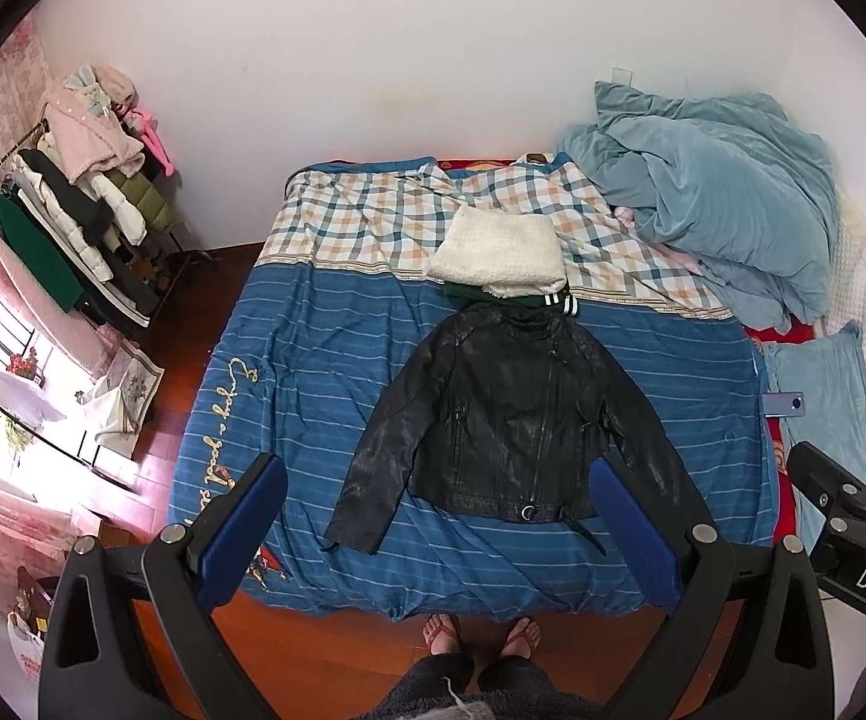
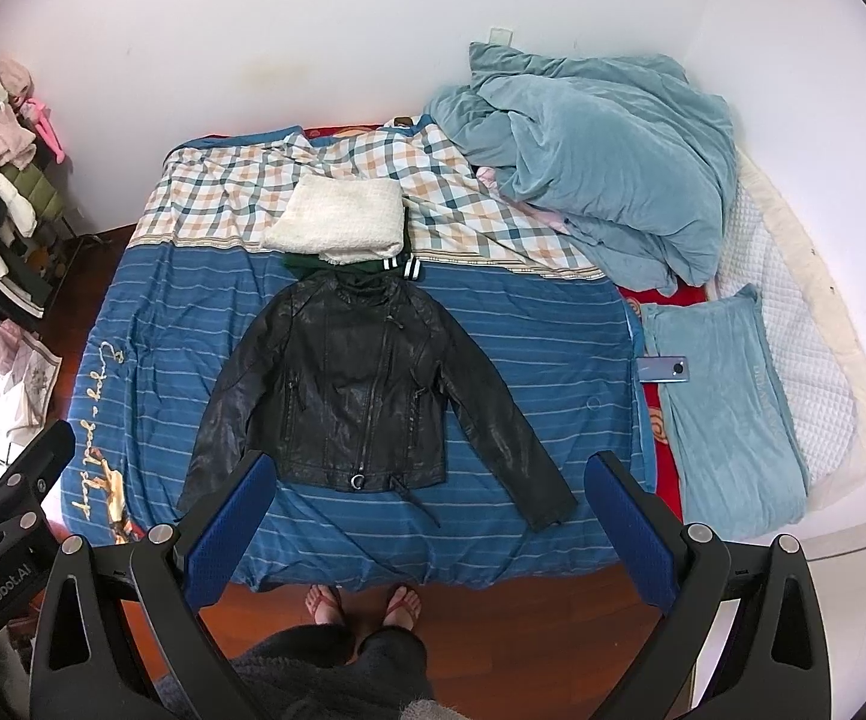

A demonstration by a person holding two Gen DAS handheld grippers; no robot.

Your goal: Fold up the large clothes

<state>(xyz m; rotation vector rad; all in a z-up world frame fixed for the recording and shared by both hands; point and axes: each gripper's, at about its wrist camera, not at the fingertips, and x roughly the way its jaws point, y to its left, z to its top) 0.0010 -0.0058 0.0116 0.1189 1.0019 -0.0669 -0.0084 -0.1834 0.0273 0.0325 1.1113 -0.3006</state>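
**Left wrist view: leather jacket spread flat, both claws held high and empty**

Left wrist view starts at the clothes rack (image 1: 82,204) by the wall, then the bed (image 1: 313,372) with its blue striped cover. The left claw (image 1: 439,534) hangs above the near edge, jaws spread wide, pinching nothing. The black leather jacket (image 1: 505,414) lies face up mid-bed, sleeves angled outward, collar touching a folded white knit (image 1: 496,258). It looks heavy, fairly stiff and slick, so I would pinch the seamed cuffs or shoulders rather than the smooth panels. The right claw (image 2: 427,516) is likewise spread and empty. Farther right sit a rumpled blue duvet (image 2: 601,180) and a phone (image 2: 664,369).
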